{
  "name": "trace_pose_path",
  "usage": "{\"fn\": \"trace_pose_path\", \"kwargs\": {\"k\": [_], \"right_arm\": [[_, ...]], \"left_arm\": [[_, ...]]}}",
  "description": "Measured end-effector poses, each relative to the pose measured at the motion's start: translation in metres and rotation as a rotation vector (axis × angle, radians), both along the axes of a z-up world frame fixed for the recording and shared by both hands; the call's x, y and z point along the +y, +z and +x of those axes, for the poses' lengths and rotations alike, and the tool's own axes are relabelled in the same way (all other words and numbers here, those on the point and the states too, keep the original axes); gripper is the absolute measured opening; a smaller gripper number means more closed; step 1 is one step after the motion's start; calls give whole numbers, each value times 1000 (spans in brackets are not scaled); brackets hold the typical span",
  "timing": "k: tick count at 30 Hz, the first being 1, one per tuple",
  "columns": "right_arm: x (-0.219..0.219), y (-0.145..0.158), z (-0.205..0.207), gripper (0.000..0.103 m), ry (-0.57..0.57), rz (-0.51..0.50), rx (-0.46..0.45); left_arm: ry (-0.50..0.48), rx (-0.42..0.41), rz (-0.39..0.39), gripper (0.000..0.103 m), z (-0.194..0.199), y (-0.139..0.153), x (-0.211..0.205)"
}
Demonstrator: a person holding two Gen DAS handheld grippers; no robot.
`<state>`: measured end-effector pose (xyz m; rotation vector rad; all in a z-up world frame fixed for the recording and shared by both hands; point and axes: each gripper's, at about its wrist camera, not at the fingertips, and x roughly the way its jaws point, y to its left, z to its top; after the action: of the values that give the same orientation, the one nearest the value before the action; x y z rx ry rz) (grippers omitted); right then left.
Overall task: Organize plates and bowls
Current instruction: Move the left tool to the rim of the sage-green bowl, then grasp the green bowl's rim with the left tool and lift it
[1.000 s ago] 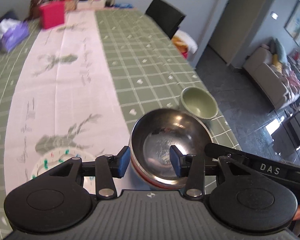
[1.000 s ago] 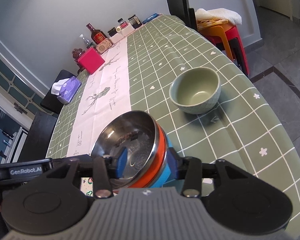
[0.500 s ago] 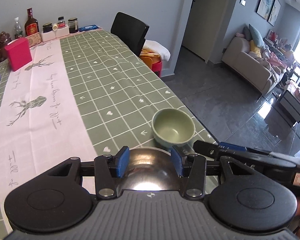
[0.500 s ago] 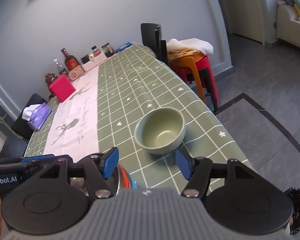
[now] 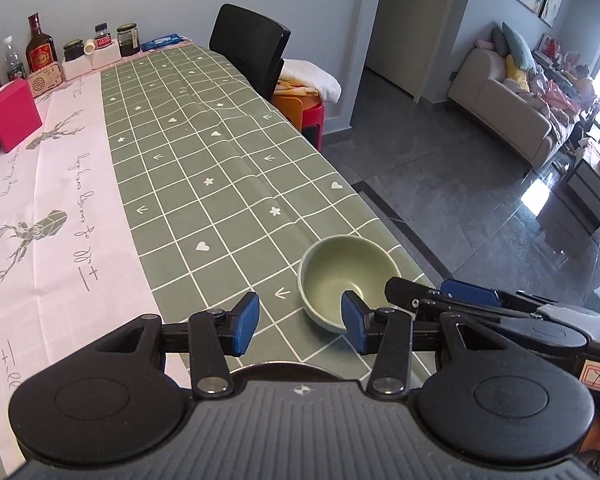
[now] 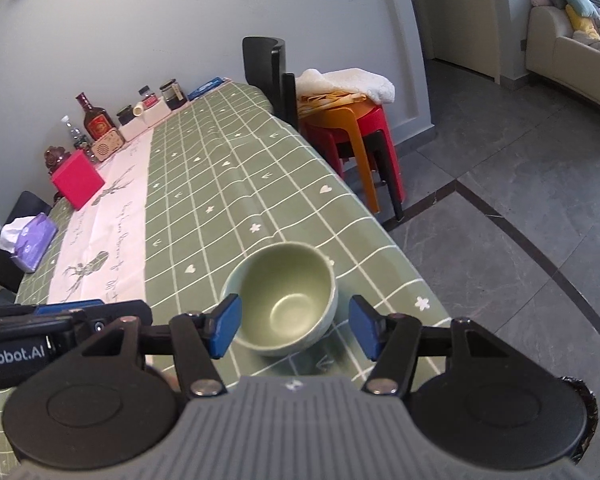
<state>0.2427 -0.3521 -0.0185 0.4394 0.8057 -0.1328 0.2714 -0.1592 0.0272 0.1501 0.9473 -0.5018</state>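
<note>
A pale green bowl [image 5: 342, 276] stands upright and empty on the green checked tablecloth near the table's right edge. It also shows in the right wrist view [image 6: 288, 300]. My right gripper [image 6: 296, 330] is open and empty, its blue pads on either side of the bowl's near rim, apart from it. My left gripper [image 5: 300, 324] is open and empty, just left of the bowl. A steel bowl rim [image 5: 278, 370] peeks out below the left gripper's fingers, mostly hidden.
A pink table runner [image 5: 48, 200] lies on the left. A red box [image 5: 12, 114], bottles and jars [image 5: 40, 54] stand at the far end. A black chair [image 5: 252, 54] and stacked stools [image 6: 356, 136] stand beside the table. The table edge [image 6: 420, 276] drops off close to the bowl.
Both grippers let go of the steel bowl and pulled back. The right gripper opened wide and moved toward the green bowl. The steel bowl dropped almost out of view.
</note>
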Motion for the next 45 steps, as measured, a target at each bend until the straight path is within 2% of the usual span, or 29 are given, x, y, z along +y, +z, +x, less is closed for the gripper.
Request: {"fn": "trace_pose_path", "kwargs": {"k": [6, 11, 21, 23, 34, 39, 45], "right_arm": [[-7, -7, 18, 55, -4, 10, 28], [-17, -21, 31, 49, -8, 116, 83], [-29, -40, 37, 42, -37, 219, 156], [-27, -40, 37, 37, -34, 212, 160], [-29, -44, 40, 33, -41, 186, 175], [-27, -48, 44, 28, -35, 204, 200], [-29, -54, 50, 26, -46, 201, 218]], "left_arm": [[-27, 1, 20, 54, 12, -8, -11], [-46, 22, 28, 54, 24, -16, -19], [-35, 105, 38, 54, 58, -39, -17], [-33, 134, 35, 51, 66, -44, -18], [-50, 229, 98, 40, 84, -74, -40], [-52, 241, 120, 37, 83, -80, -45], [-45, 246, 148, 25, 82, -83, -49]]}}
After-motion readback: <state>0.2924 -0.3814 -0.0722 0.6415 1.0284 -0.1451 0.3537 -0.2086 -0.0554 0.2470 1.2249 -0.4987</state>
